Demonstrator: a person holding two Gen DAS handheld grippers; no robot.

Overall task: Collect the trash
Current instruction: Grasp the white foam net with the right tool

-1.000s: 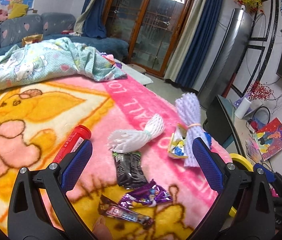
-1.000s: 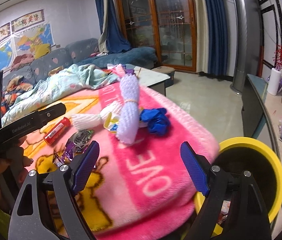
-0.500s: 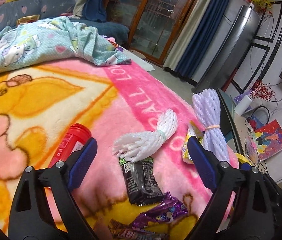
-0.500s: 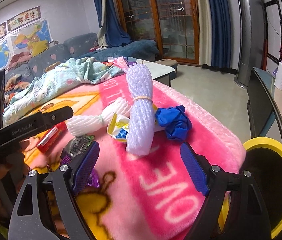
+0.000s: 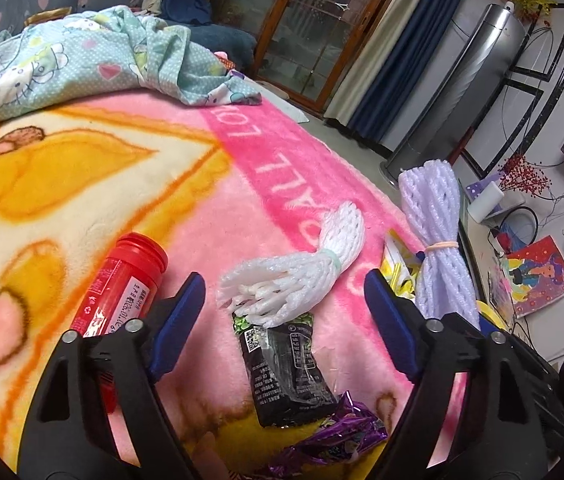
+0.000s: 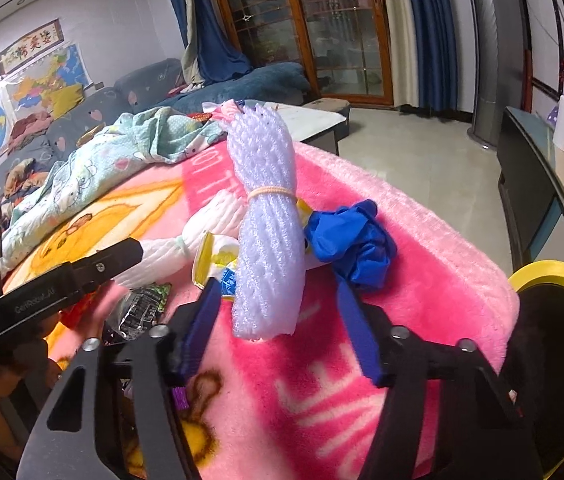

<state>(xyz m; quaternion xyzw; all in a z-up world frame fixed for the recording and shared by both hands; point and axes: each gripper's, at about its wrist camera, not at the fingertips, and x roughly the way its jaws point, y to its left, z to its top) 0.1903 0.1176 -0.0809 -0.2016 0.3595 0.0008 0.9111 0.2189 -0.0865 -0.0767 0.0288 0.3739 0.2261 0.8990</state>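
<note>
Both tools' jaws have narrowed, nearer the white (image 5: 302, 276) and lilac foam nets (image 6: 265, 240).

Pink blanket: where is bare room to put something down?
Free: the yellow-and-cream cartoon patch between the red plastic tube and the crumpled light-blue sheet. Crowded: around the white foam net, black wrapper and lilac foam net.

Fluffy plush blanket (image 5: 185, 216), glossy wrapper (image 5: 286, 364)

Crinkled purple foil wrapper (image 5: 334, 436) was cut off by left-wrist view's lower edge. Red plastic tube (image 5: 121, 292) lay partly behind a finger. Round yellow-rimmed bin (image 6: 554, 284) was clipped at right-wrist view's right edge.
</note>
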